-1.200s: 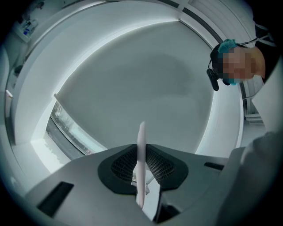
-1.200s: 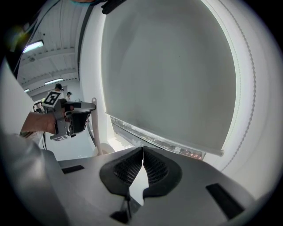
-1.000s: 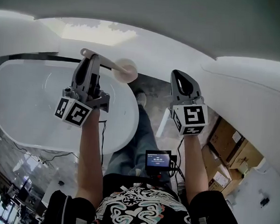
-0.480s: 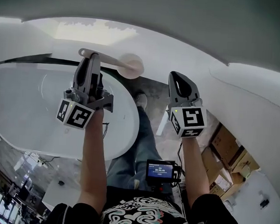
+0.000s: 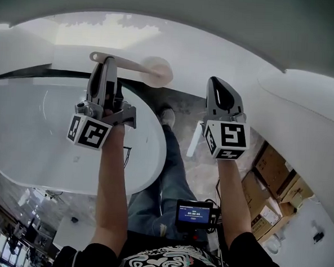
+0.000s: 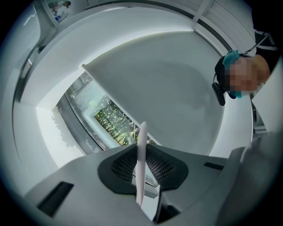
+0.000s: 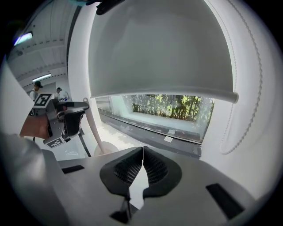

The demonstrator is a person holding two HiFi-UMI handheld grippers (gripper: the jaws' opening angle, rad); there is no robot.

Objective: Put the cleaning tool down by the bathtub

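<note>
The cleaning tool (image 5: 138, 67) is a white long-handled scrubber with a round head (image 5: 158, 71). My left gripper (image 5: 108, 61) is shut on its handle and holds it crosswise above the far rim of the white oval bathtub (image 5: 36, 145). In the left gripper view the thin handle (image 6: 141, 163) stands pinched between the pads of the left gripper (image 6: 142, 152). My right gripper (image 5: 219, 84) hovers to the right of the tub over the floor, shut with nothing in it. In the right gripper view the pads of the right gripper (image 7: 143, 152) meet, and the tool (image 7: 93, 128) shows at left.
The person's legs and shoes (image 5: 168, 118) stand between tub and right gripper. A small screen device (image 5: 195, 212) hangs at the waist. Cardboard boxes (image 5: 272, 170) lie at right. A window (image 7: 168, 108) under a roller blind (image 7: 163, 53) is ahead. Other people (image 7: 37, 90) stand far left.
Both grippers have sunk lower, side by side. The left one keeps its hold on the tool, whose round head now sits a little further right past the tub's rim.
</note>
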